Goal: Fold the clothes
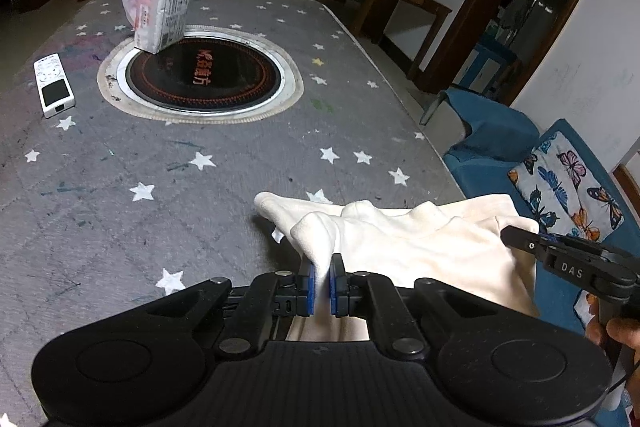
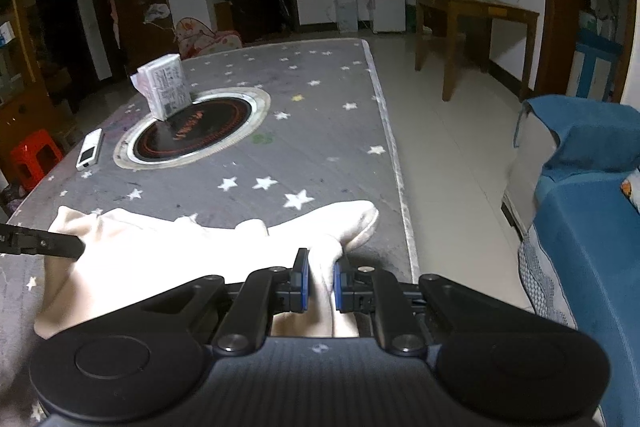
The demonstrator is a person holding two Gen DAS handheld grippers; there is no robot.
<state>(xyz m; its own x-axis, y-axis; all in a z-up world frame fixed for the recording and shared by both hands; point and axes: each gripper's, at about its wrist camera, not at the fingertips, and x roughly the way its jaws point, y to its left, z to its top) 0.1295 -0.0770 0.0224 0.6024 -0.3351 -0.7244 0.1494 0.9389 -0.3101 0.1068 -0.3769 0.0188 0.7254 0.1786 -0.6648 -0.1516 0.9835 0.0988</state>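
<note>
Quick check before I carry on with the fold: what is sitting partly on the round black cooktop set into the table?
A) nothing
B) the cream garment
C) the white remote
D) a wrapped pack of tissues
D: the wrapped tissue pack stands on the far-left rim of the cooktop, while the remote lies off to its left and the cream garment is at the near edge, pinched by both grippers.

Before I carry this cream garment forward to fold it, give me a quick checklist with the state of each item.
1. Left gripper pinching the cream garment: ok.
2. Right gripper pinching it too: ok.
3. Cloth spread flat between the grips: not ok, bunched.
4. Star-print tabletop free just ahead: ok.
5. Remote and tissue pack apart from the cloth: ok.
6. Hem hanging over the near edge: cannot tell.
</note>
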